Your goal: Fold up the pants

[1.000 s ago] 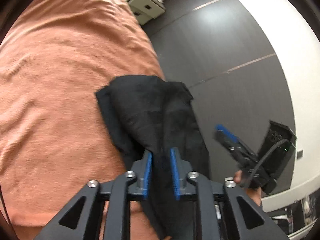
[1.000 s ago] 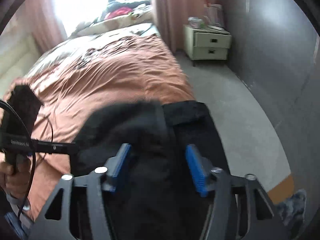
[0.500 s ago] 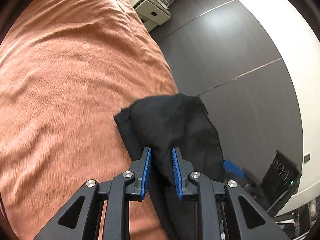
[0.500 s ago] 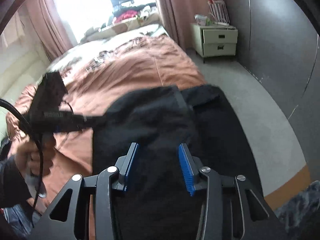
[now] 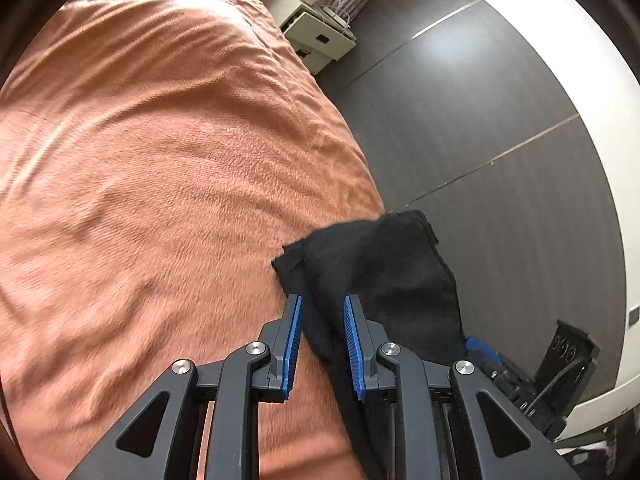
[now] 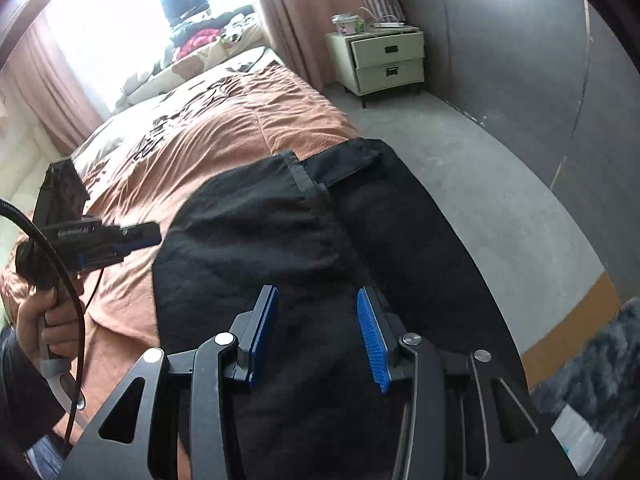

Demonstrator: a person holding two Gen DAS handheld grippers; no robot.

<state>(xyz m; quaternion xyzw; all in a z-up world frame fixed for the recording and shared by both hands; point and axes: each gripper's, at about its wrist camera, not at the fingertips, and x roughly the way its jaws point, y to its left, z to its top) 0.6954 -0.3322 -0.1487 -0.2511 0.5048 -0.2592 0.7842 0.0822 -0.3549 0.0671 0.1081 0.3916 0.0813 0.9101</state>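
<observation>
A: Where are the black pants (image 6: pixel 304 240) found?

B: They are draped over the near corner of the bed (image 5: pixel 160 168), one end spread on the orange blanket and the rest hung off the bed's edge toward the floor. Their long axis is run from the bed's corner back toward both claws.

A: How is the left claw (image 5: pixel 322 338) set?

B: It is held narrow, with a ridge of the pants between its blue pads; whether the cloth is truly pinched cannot be told.

A: And the right claw (image 6: pixel 320 336)?

B: Its jaws have just been closing and are now kept at a middling width over the pants' broad middle. Cloth is seen between them, but no contact with the pads is shown.

A: Which claw is nearer the bed's corner?

B: The left is judged nearer. The nightstand (image 6: pixel 380 60) beyond the bed is seen with both drawers shut and clutter on top.
</observation>
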